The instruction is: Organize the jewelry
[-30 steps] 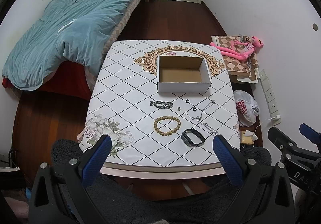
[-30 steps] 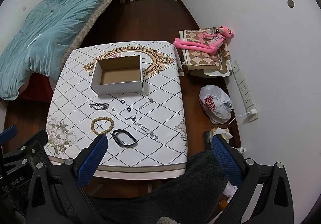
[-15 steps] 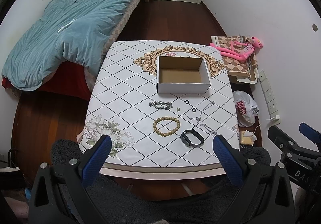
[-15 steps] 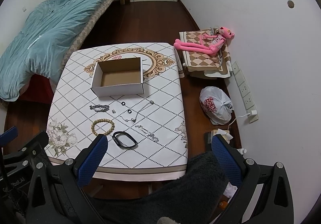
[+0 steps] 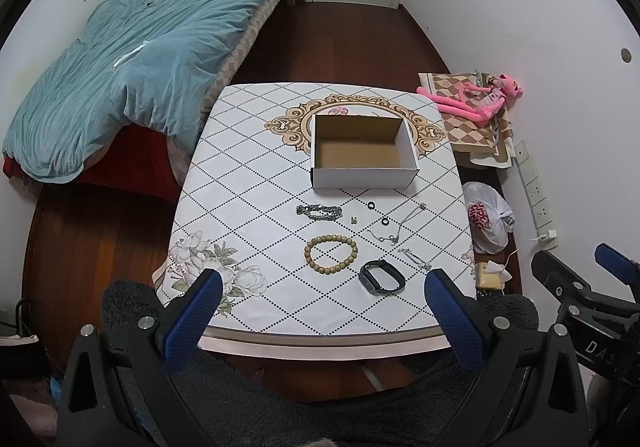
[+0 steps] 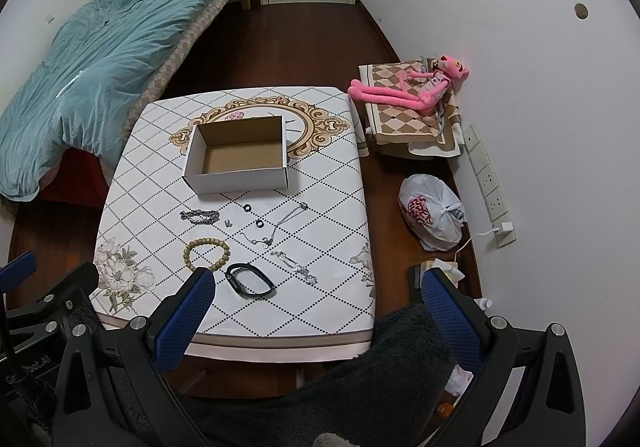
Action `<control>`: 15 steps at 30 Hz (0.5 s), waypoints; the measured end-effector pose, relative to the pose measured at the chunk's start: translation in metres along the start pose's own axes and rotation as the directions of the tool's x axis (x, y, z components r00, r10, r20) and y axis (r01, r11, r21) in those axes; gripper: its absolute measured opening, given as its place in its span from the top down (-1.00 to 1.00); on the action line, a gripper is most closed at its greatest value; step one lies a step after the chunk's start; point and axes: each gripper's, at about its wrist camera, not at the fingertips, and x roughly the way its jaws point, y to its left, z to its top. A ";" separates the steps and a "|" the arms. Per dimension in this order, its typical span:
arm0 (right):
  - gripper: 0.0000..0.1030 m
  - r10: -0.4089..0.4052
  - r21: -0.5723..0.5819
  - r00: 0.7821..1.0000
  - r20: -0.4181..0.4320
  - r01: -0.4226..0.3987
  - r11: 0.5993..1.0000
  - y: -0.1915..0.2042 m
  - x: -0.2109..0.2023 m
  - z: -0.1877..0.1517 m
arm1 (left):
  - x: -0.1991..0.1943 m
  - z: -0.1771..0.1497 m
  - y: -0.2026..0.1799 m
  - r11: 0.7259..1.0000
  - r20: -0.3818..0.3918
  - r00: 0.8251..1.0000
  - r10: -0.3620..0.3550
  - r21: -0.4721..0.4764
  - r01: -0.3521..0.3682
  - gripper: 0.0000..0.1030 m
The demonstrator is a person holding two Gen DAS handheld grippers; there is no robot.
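An empty white cardboard box stands on the diamond-patterned table. In front of it lie a wooden bead bracelet, a black wristband, a dark chain bracelet, two small black rings and thin silver chains. My left gripper and right gripper hang open above the table's near edge, holding nothing. Each shows in the other's view.
A bed with a teal duvet lies to the left. A pink plush toy on a checkered cloth, a white plastic bag and wall sockets sit to the right. Dark fleece clothing fills the foreground.
Both views have shifted slightly, so the table sits a touch farther up in frame. Nothing on the table has moved, and both grippers stay open.
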 end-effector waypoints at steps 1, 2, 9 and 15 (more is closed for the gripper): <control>-1.00 0.000 0.001 1.000 0.000 0.000 1.000 0.000 0.000 -0.001 | 0.000 0.000 -0.001 1.000 0.000 1.000 -0.001 0.000 0.001 -1.00; -1.00 0.001 0.001 1.000 -0.001 -0.001 1.000 0.000 0.000 0.000 | 0.000 0.001 0.000 1.000 0.001 1.000 -0.001 0.000 0.001 -1.00; -1.00 0.001 0.002 1.000 0.006 -0.001 1.000 0.001 -0.001 0.002 | 0.000 0.003 -0.002 1.000 0.005 1.000 -0.003 0.002 0.003 -1.00; -1.00 -0.018 0.000 1.000 -0.016 0.018 1.000 0.001 0.022 0.007 | 0.022 0.015 0.004 0.999 0.029 0.999 0.041 0.009 -0.042 -1.00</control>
